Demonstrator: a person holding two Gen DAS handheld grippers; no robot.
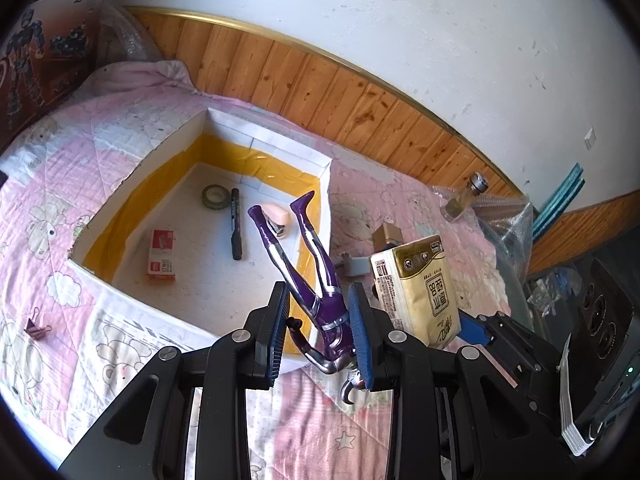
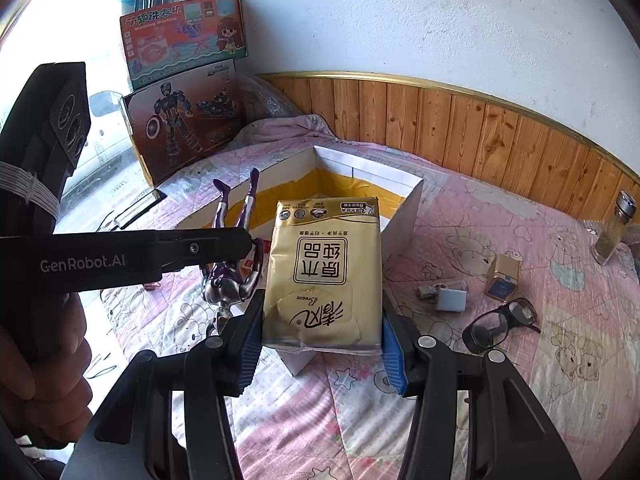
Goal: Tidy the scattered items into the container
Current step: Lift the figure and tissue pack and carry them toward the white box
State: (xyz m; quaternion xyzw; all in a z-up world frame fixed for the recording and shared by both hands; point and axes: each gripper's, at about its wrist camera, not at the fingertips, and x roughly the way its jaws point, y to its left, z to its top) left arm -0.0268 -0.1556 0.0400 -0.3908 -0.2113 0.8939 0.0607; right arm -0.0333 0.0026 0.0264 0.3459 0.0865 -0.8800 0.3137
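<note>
Roughly half done: tape roll (image 1: 214,197), marker (image 1: 236,224), staple box (image 1: 161,255) in container (image 1: 192,124), frame centre. Left gripper (image 1: 320,332) jaws clamping purple figure (image 1: 320,280); right gripper (image 2: 320,344) jaws clamping tissue pack (image 2: 324,268). Glasses (image 2: 500,322), bottle (image 2: 614,228) left, right frame.

Glossy plastic figure (image 1: 320,292), shiny-wrapped tissue pack (image 2: 324,276) (gold film), quilted cloth bedspread (image 1: 60,240).

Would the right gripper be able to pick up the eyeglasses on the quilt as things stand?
Probably not yet: the right gripper is shut on the tissue pack. The eyeglasses lie unobstructed on the quilt.
</note>
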